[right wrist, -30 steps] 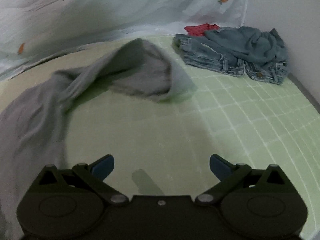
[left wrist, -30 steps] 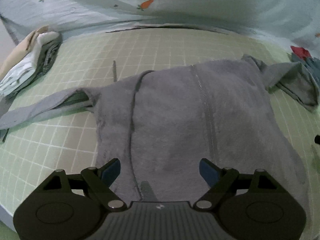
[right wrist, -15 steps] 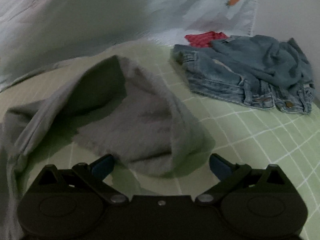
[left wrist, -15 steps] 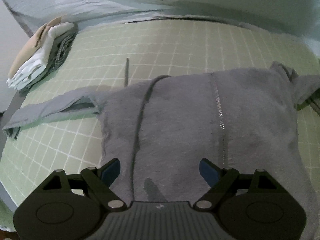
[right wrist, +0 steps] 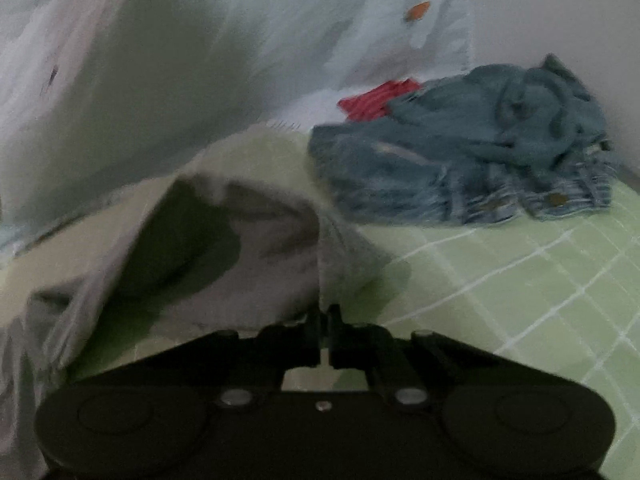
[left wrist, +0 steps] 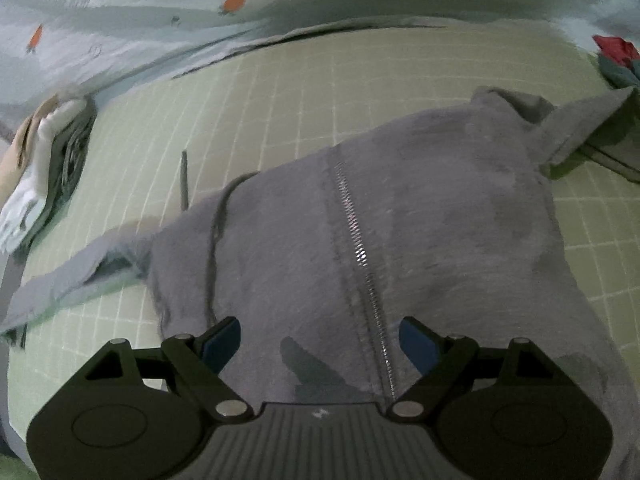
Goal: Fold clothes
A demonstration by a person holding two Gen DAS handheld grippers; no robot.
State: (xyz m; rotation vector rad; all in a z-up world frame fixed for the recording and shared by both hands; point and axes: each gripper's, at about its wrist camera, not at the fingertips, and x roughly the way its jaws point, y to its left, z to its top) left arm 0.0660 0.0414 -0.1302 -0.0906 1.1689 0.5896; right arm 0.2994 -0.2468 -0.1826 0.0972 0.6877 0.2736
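A grey zip-up jacket (left wrist: 400, 216) lies spread on the green checked sheet (left wrist: 280, 112), zipper up the middle, one sleeve (left wrist: 76, 280) stretched to the left. My left gripper (left wrist: 320, 340) is open and empty, hovering over the jacket's near hem beside the zipper. In the right wrist view my right gripper (right wrist: 324, 320) is shut on the edge of the jacket's other grey sleeve (right wrist: 248, 248), which rises in a loose fold in front of it.
A stack of folded clothes (left wrist: 44, 168) sits at the far left edge. A heap of blue denim (right wrist: 480, 148) with a red garment (right wrist: 380, 96) lies far right. A pale carrot-print cloth (right wrist: 200, 60) hangs behind the bed.
My right gripper moved forward to the grey sleeve and closed on its edge. My left gripper stayed open and shifted slightly over the jacket.
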